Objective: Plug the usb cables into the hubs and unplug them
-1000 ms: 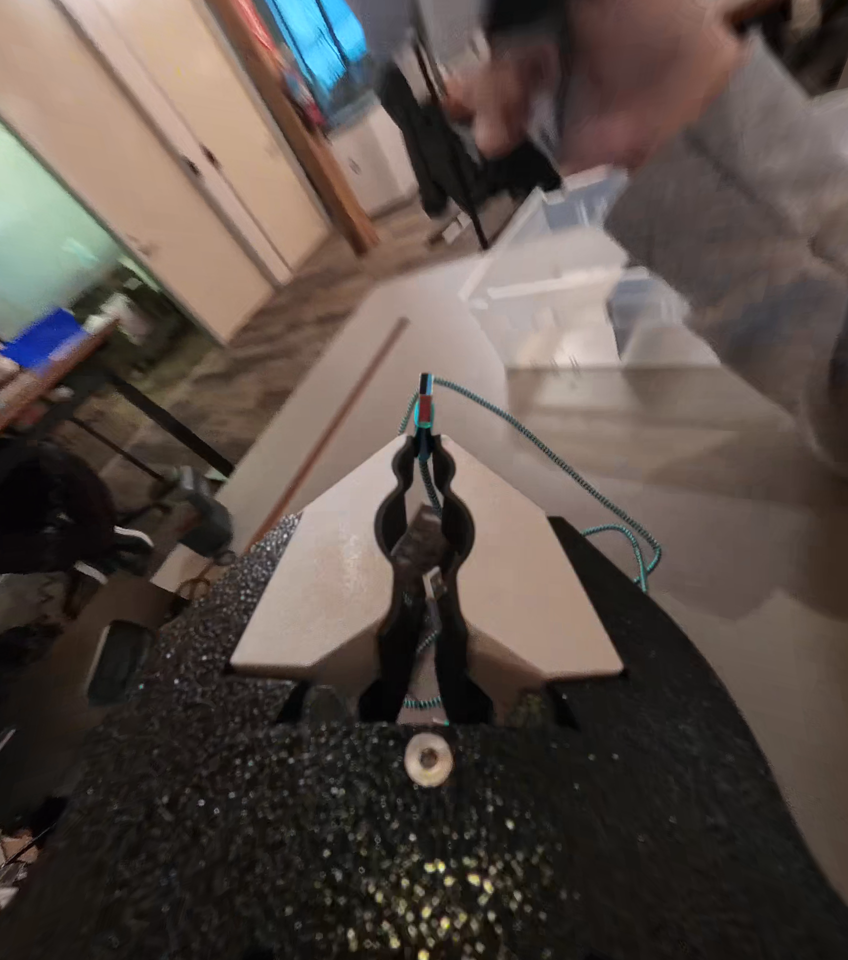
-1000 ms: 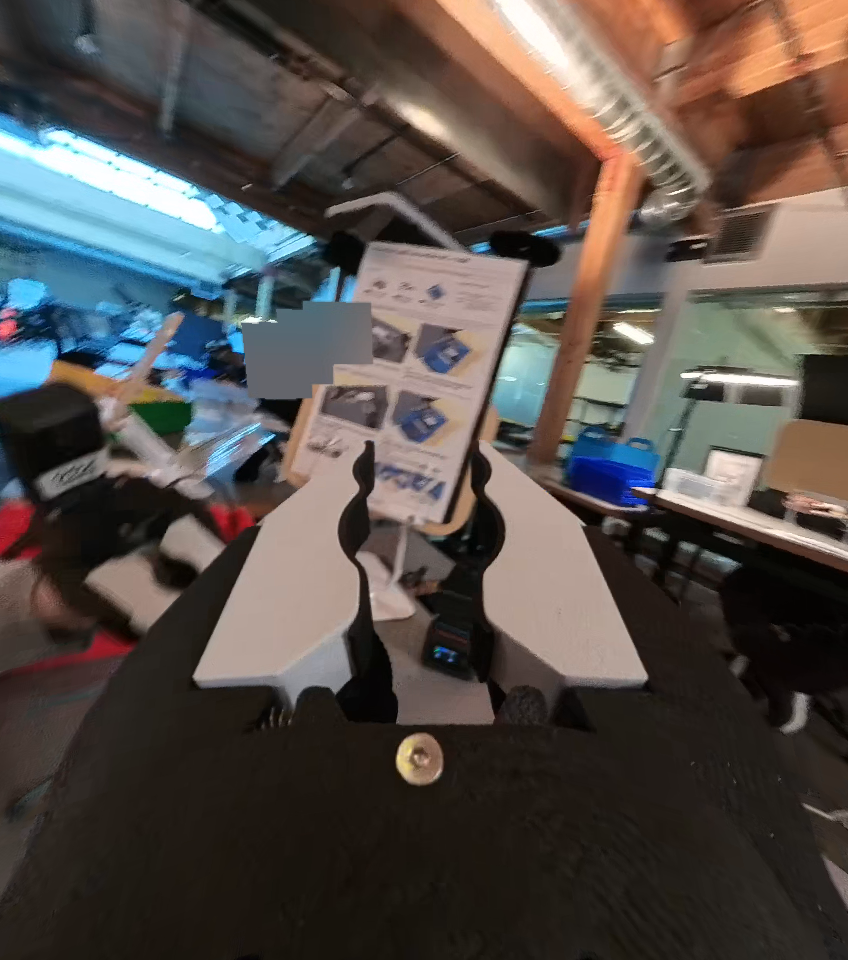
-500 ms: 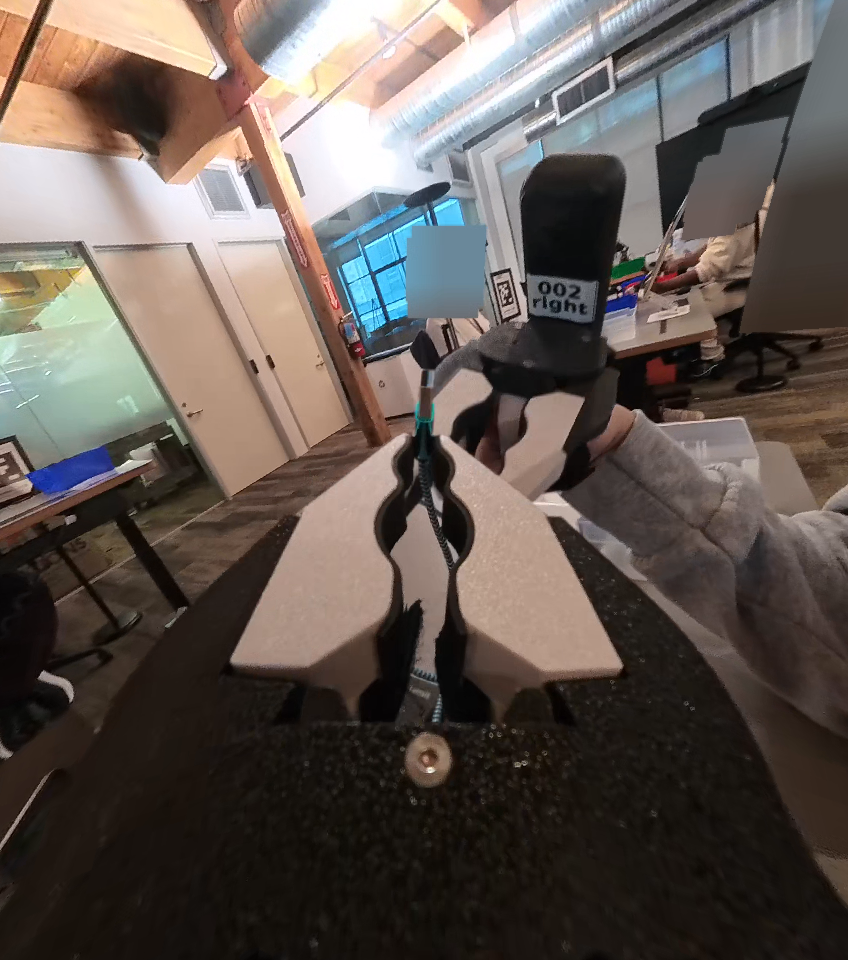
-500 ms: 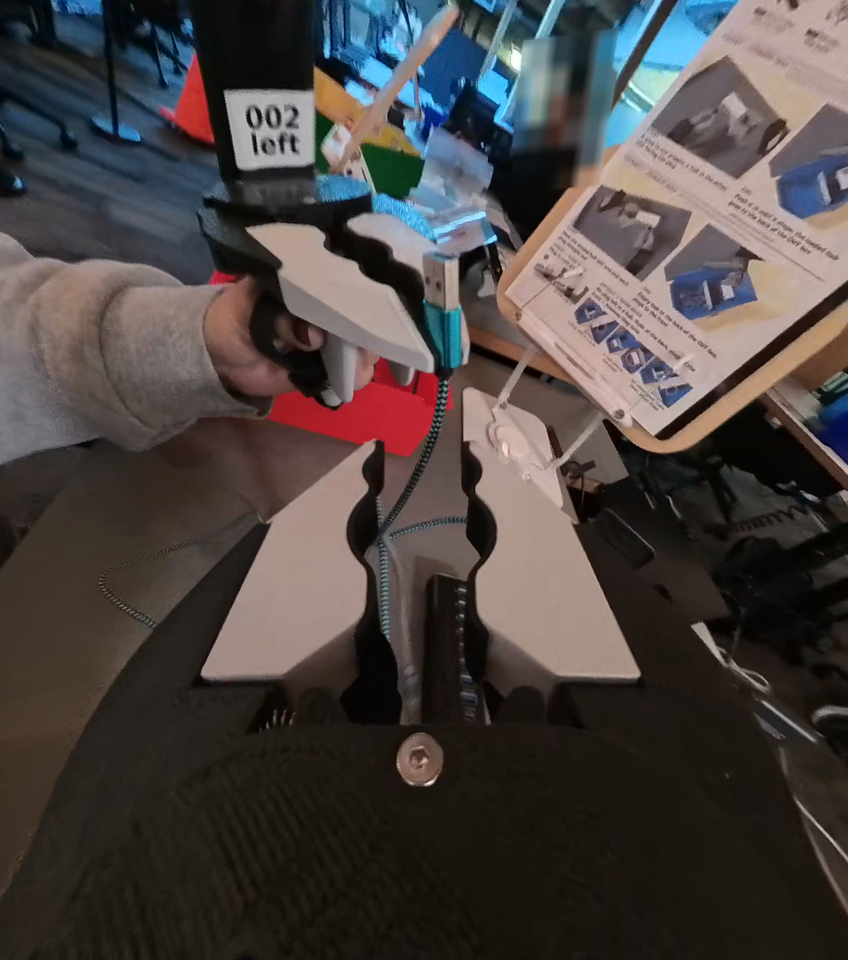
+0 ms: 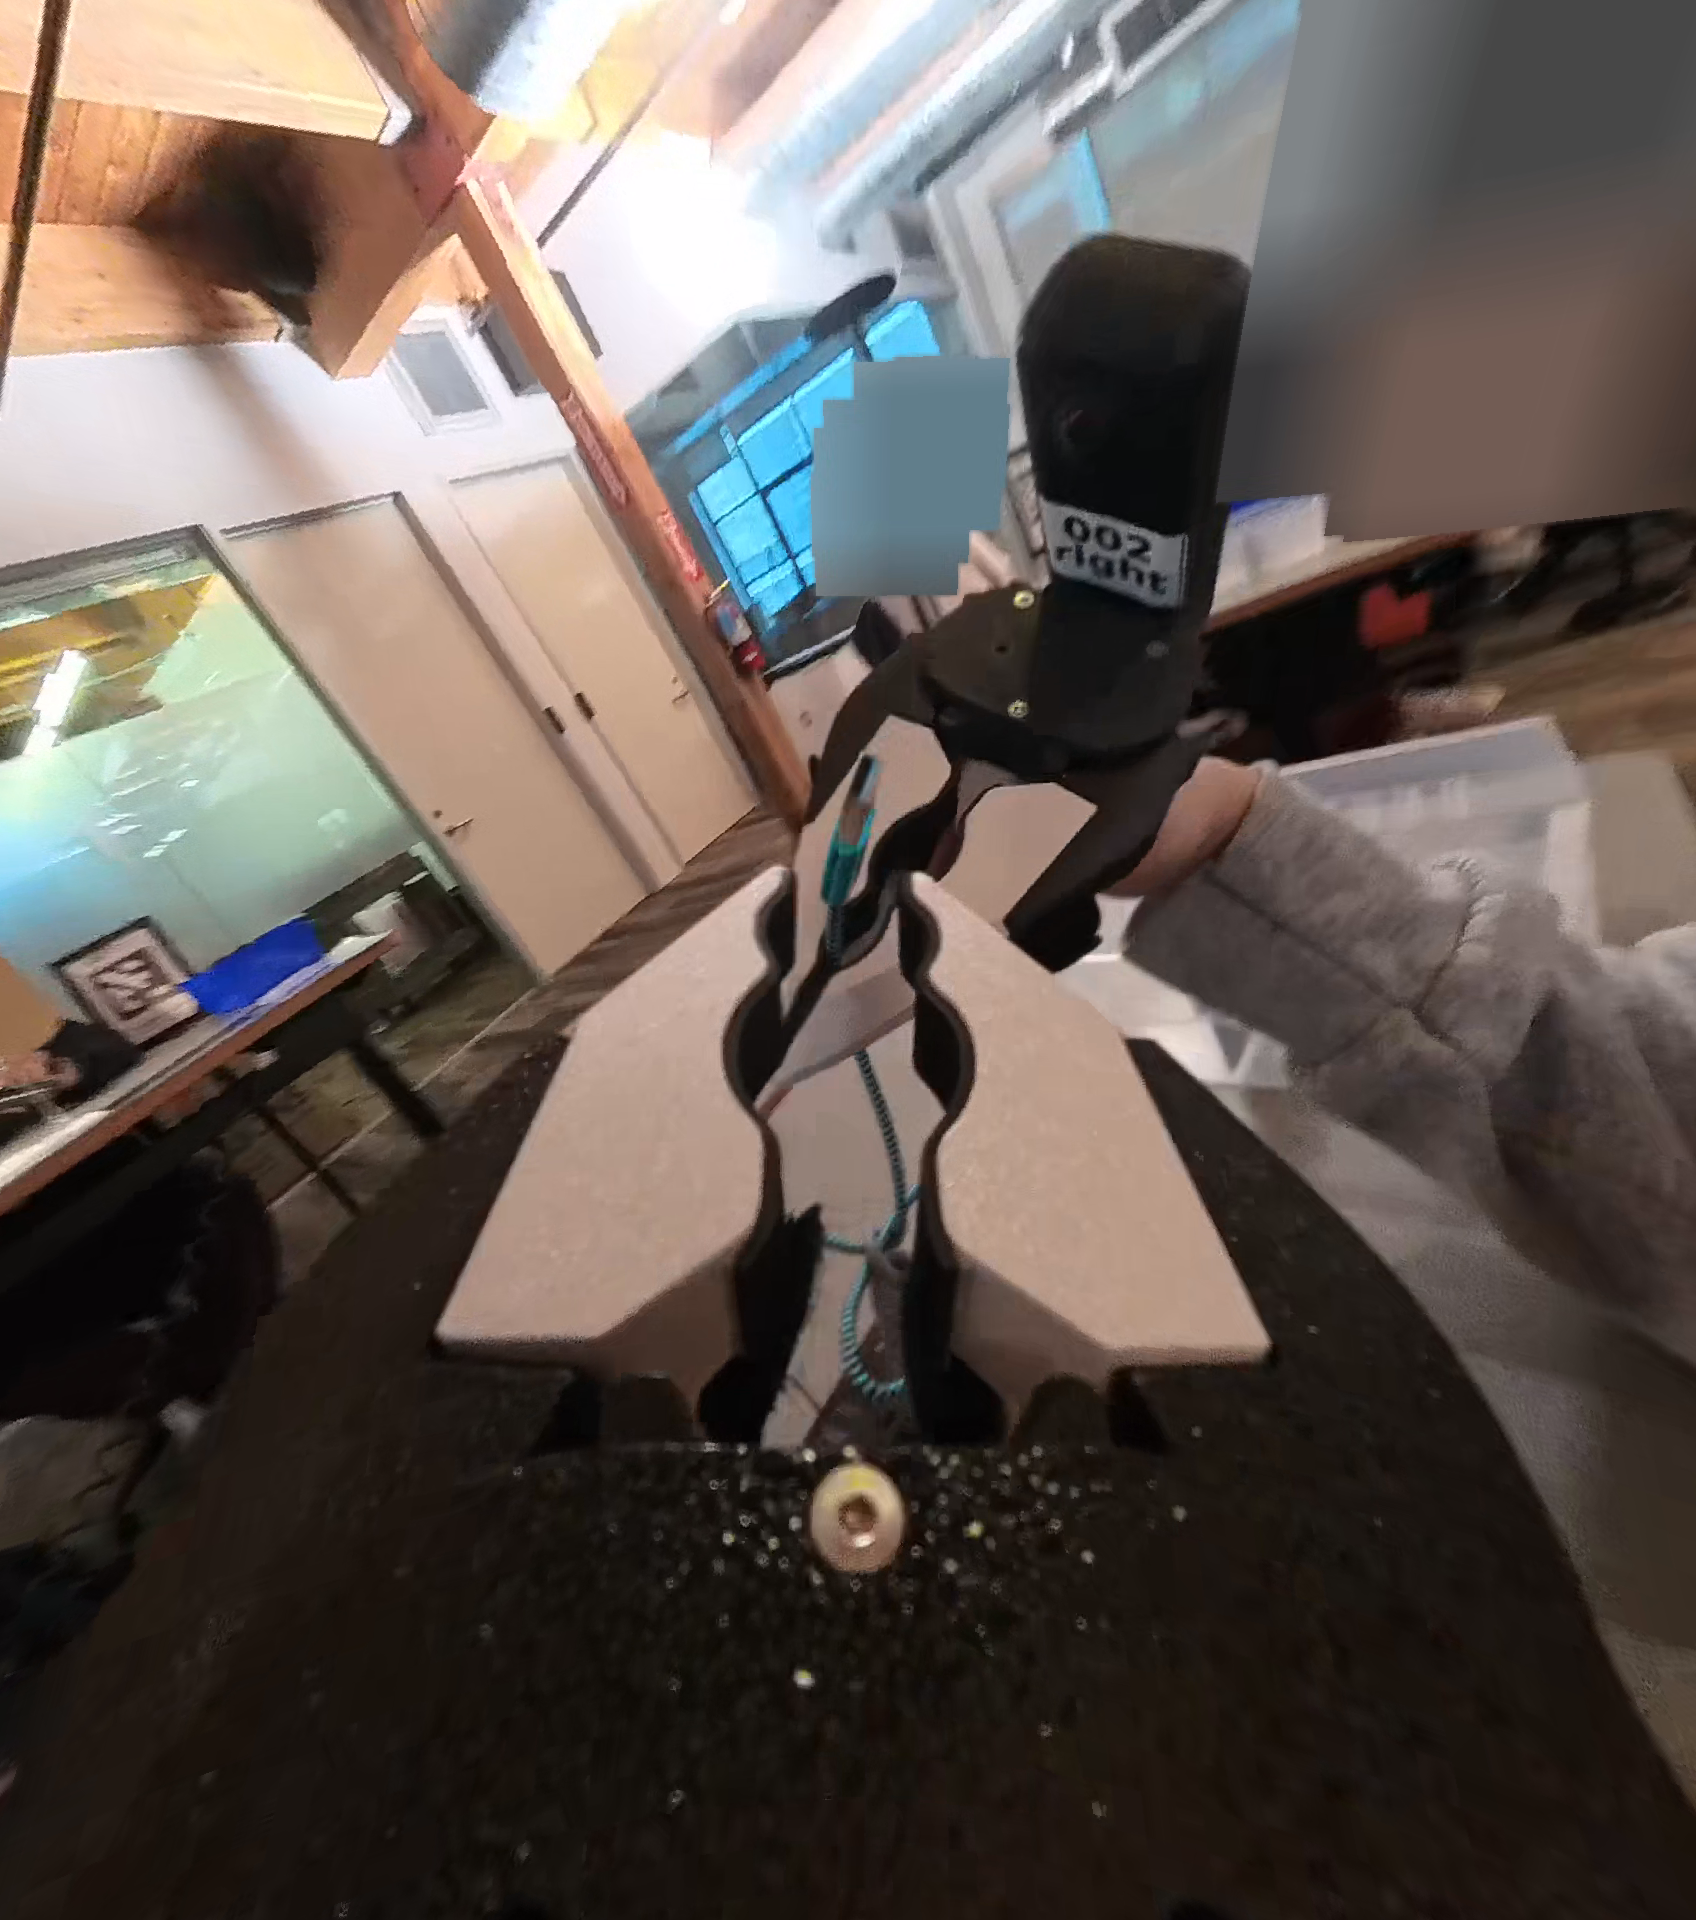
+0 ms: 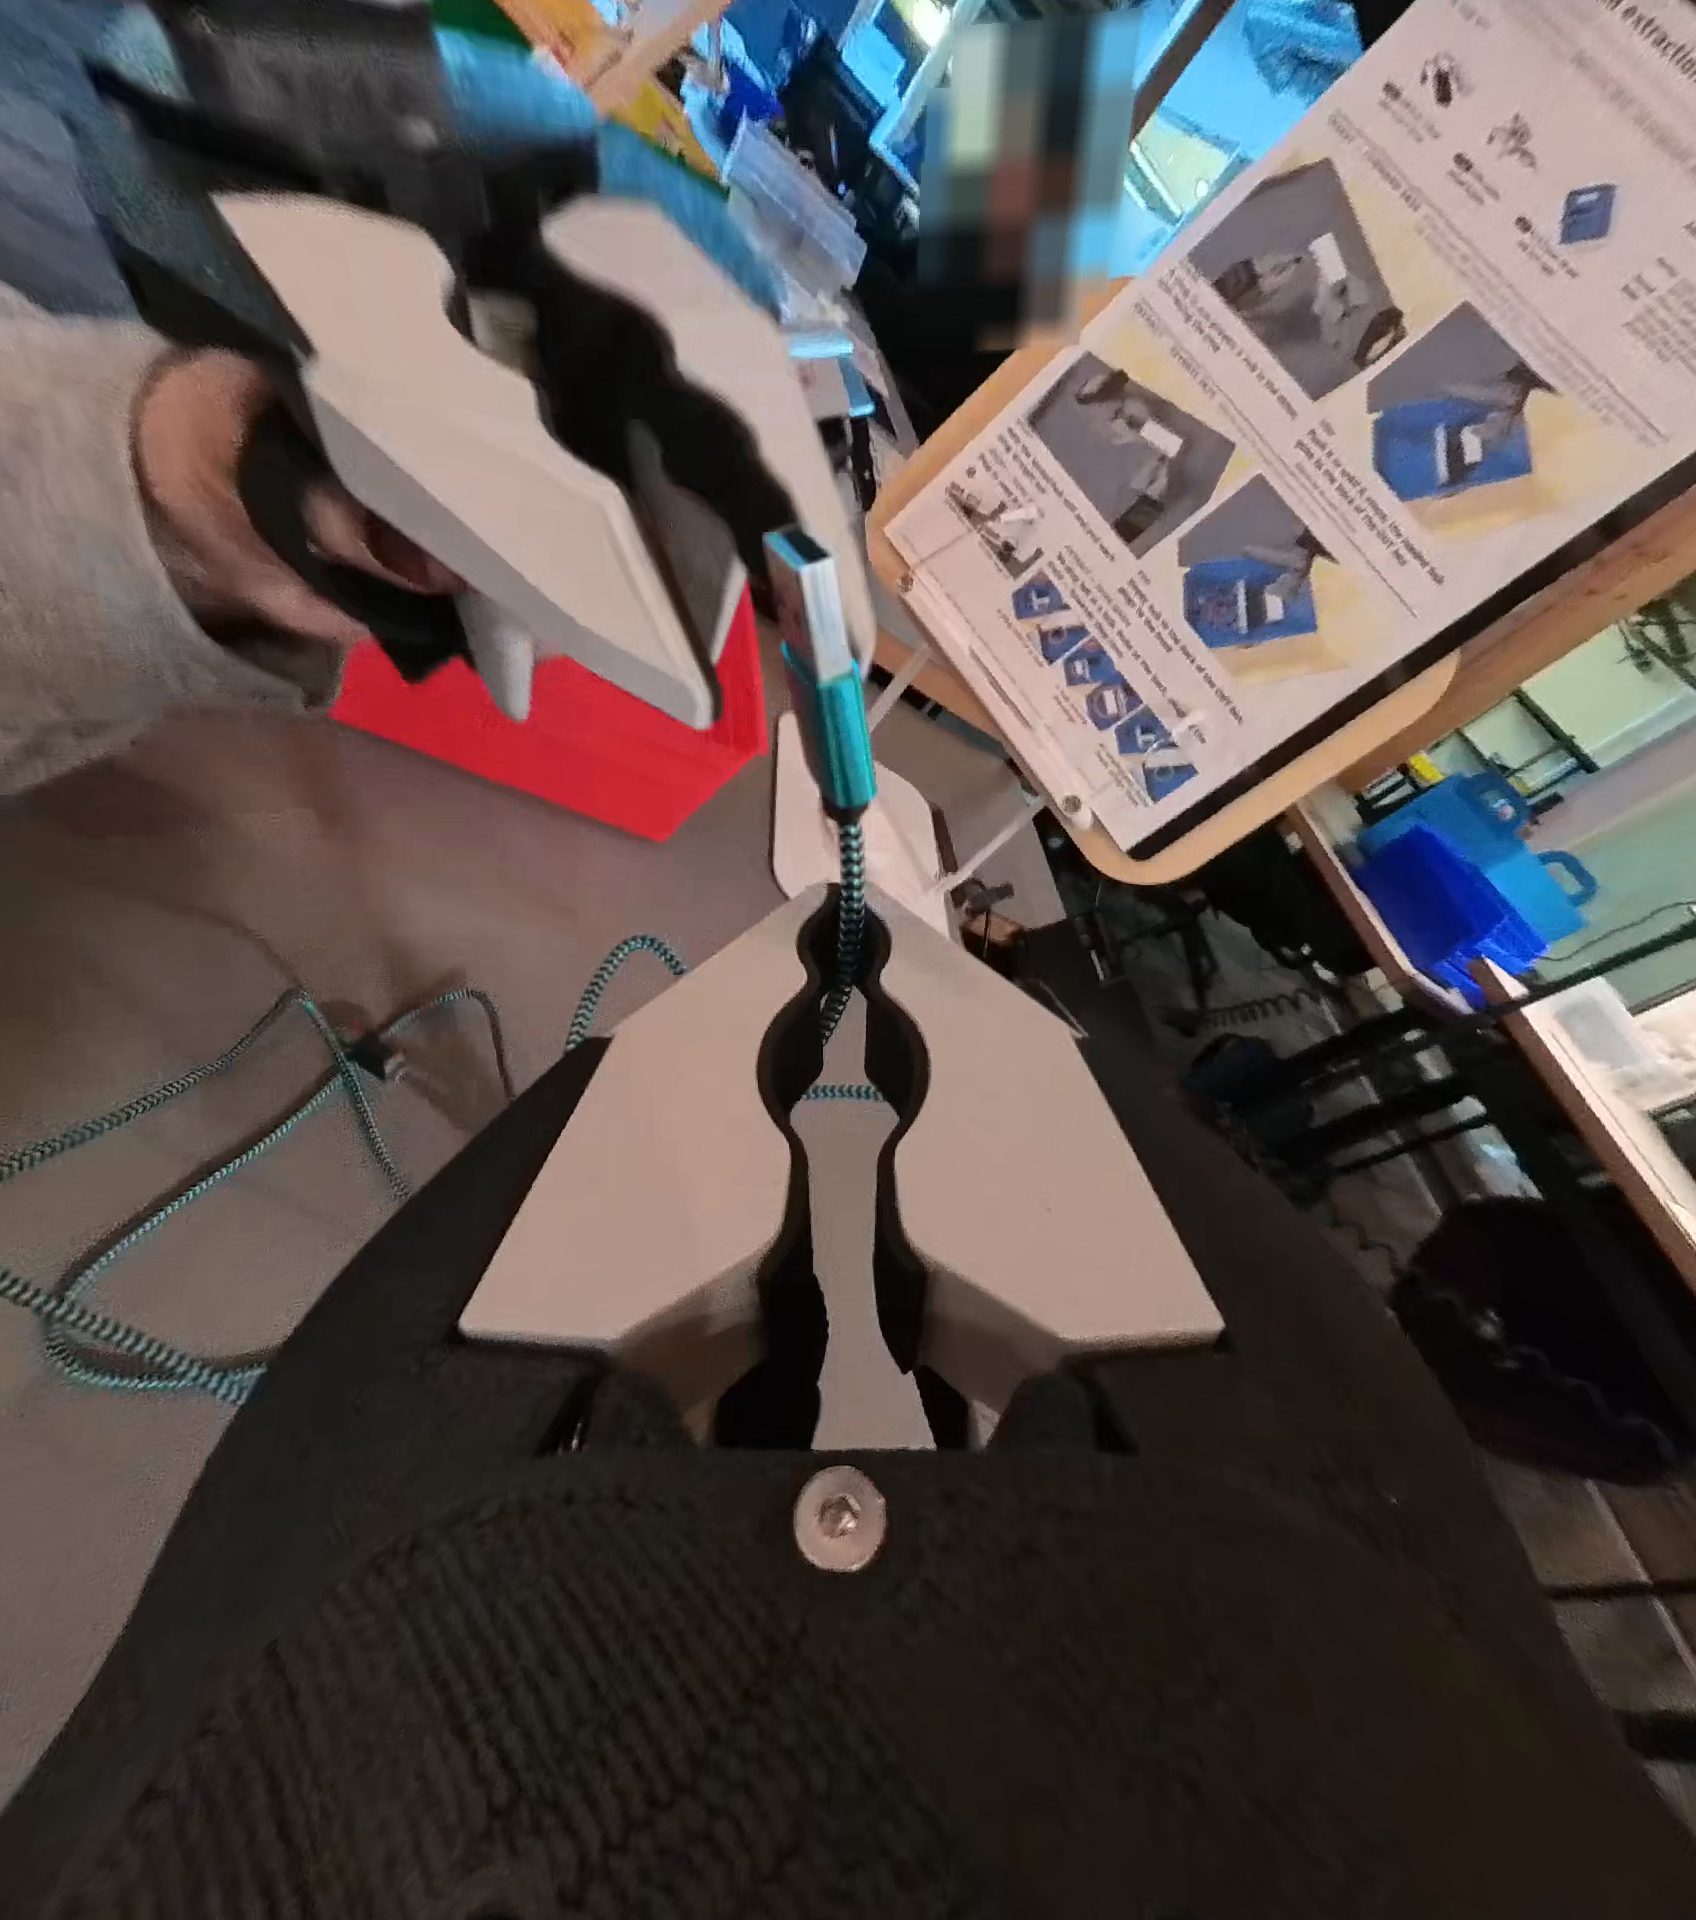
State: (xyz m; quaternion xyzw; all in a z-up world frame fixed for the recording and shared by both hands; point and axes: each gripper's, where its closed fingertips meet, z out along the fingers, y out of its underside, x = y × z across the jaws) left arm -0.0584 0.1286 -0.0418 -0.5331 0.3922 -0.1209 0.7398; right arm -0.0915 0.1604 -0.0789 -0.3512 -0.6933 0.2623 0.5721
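A teal USB plug (image 6: 836, 732) on a teal-and-black braided cable (image 6: 200, 1174) stands upright in the air. My right gripper (image 6: 844, 925) is shut on the cable just below the plug. My left gripper (image 5: 849, 894) is open, and the plug (image 5: 852, 826) shows just past its fingertips while the cable hangs down through the gap. In the right wrist view the left gripper (image 6: 771, 665) is at the upper left, jaws apart beside the plug. The right gripper's black body (image 5: 1062, 665) faces the left wrist camera. No hub is clearly in view.
The cable's slack loops over the grey table (image 6: 148, 935), with a small connector (image 6: 376, 1060) on it. A red box (image 6: 563, 748) stands behind. A tilted instruction board (image 6: 1343, 416) on a white stand is at right. A clear plastic bin (image 5: 1446, 810) is at the far right. The grippers' ends are close to 6 cm from one another.
My left gripper has opened and let go of the cable. My right gripper has closed on the cable below the plug. The black hub seen between the right fingers earlier no longer shows.
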